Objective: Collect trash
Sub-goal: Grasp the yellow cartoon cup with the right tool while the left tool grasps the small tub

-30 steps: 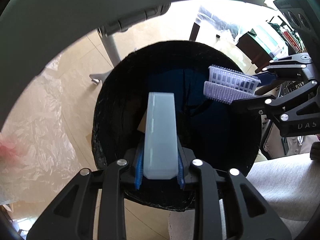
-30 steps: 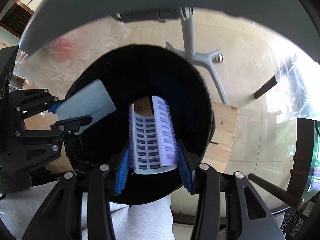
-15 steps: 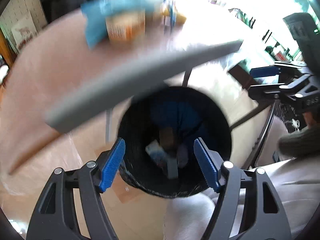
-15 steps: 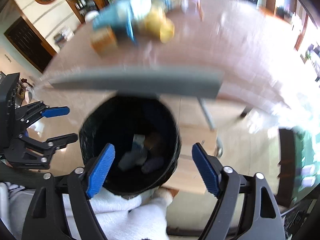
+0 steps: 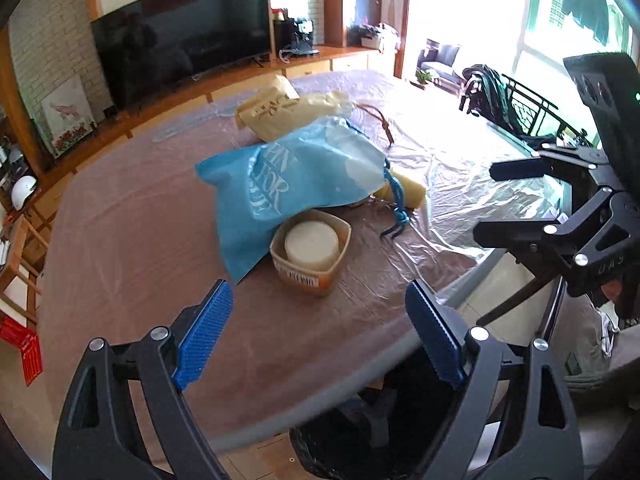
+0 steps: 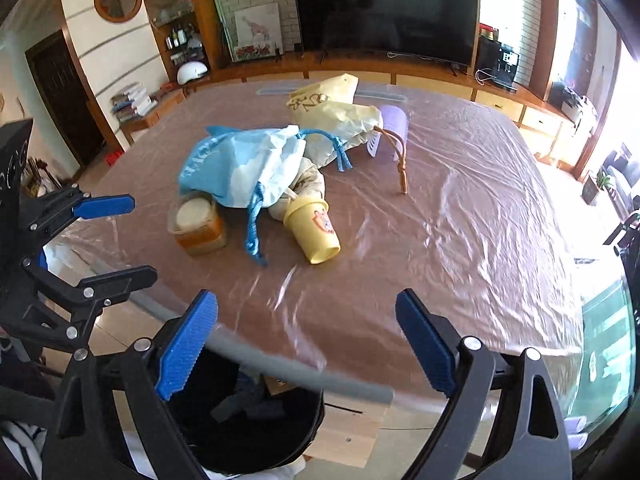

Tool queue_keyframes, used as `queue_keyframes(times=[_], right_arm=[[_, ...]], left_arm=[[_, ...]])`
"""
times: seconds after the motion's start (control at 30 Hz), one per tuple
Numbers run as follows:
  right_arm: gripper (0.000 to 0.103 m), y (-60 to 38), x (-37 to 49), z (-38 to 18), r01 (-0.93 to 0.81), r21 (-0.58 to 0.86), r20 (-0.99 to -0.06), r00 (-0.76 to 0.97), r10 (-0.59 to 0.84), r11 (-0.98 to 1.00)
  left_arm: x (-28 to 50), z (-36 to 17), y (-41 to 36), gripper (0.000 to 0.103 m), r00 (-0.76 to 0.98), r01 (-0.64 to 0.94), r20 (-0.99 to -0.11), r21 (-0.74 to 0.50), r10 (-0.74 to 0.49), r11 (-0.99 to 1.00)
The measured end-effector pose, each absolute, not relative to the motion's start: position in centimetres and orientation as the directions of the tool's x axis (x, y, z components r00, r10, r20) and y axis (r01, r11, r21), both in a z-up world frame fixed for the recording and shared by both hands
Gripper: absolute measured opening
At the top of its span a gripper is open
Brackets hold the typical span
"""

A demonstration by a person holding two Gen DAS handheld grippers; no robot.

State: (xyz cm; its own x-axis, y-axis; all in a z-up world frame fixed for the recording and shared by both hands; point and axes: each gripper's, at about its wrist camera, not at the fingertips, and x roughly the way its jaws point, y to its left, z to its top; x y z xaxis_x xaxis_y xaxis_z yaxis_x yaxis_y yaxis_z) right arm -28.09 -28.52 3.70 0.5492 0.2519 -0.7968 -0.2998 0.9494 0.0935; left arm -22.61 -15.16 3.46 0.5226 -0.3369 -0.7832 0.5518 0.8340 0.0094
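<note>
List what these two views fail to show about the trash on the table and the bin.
- Blue bag: contents hidden by its own fabric, both views.
- Black bin: most contents hidden by table edge and right tongs.
- Purple item: mostly behind yellow bag, right view.

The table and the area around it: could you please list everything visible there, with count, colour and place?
Blue drawstring plastic bag: one, light blue, table centre, overlapping the tub.
Square clear plastic tub with a white disc inside: one, orange label, nearest the table edge.
Yellow plastic cup: one, lying on its side, beside the tub.
Cream paper bag: one, behind the blue bag.
Lilac ribbed plastic piece: one, beside the cream bag.
Clear plastic sheet: one, covering the brown table.
Black round bin: one, on the floor under the table edge, dark items inside.
Black television: one, on the far wall unit.
Left gripper: open, empty.
Right gripper: open, empty.
</note>
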Motion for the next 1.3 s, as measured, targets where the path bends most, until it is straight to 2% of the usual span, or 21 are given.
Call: queue_keyframes(times=[0.17,0.3,0.4,0.5,0.87,0.93,1.0,1.07,1.2,1.3], right_arm=[[0.081,-27.6,-25.8,2.7,-0.327,0.098,-0.816,0.514,0.263,0.940],[0.067,-27.4,-24.4,1.8,-0.336,0.128,-0.830,0.479,0.286,0.933],[0.061,-27.2,-23.8,1.2,-0.334,0.152,-0.837,0.457,0.301,0.930],[0.057,-27.0,-22.9,0.8,-0.340,0.178,-0.841,0.435,0.322,0.923],[0.056,-25.5,-21.2,0.8,-0.367,0.134,-0.847,0.440,0.299,0.921],[0.051,-25.2,-21.0,0.9,-0.370,0.124,-0.847,0.444,0.293,0.921],[0.042,-25.1,-20.9,1.0,-0.371,0.122,-0.846,0.446,0.291,0.921],[0.040,-25.0,-20.7,1.0,-0.367,0.120,-0.846,0.449,0.289,0.922],[0.029,-25.7,-20.8,0.8,-0.348,0.176,-0.832,0.447,0.328,0.921],[0.029,-26.2,-20.9,0.7,-0.332,0.193,-0.828,0.450,0.335,0.923]], left_arm=[[-21.1,2.3,-14.6,0.088,0.473,0.583,-0.802,-0.024,-0.364,0.812],[-19.8,1.7,-14.8,0.077,0.427,0.603,-0.813,-0.071,-0.396,0.795],[-18.9,1.3,-15.2,0.067,0.398,0.624,-0.823,-0.081,-0.406,0.777],[-18.8,1.3,-15.3,0.067,0.385,0.637,-0.824,-0.088,-0.416,0.765],[-17.5,1.0,-15.6,0.064,0.347,0.659,-0.828,-0.118,-0.440,0.742],[-17.2,0.9,-15.4,0.056,0.348,0.654,-0.826,-0.124,-0.443,0.746],[-16.8,0.9,-15.0,0.052,0.345,0.651,-0.824,-0.133,-0.448,0.747],[-16.8,0.9,-14.8,0.052,0.340,0.651,-0.825,-0.140,-0.452,0.746],[-17.6,0.9,-14.9,0.052,0.348,0.652,-0.820,-0.137,-0.455,0.746],[-18.1,0.9,-14.9,0.052,0.346,0.648,-0.818,-0.146,-0.460,0.747]])
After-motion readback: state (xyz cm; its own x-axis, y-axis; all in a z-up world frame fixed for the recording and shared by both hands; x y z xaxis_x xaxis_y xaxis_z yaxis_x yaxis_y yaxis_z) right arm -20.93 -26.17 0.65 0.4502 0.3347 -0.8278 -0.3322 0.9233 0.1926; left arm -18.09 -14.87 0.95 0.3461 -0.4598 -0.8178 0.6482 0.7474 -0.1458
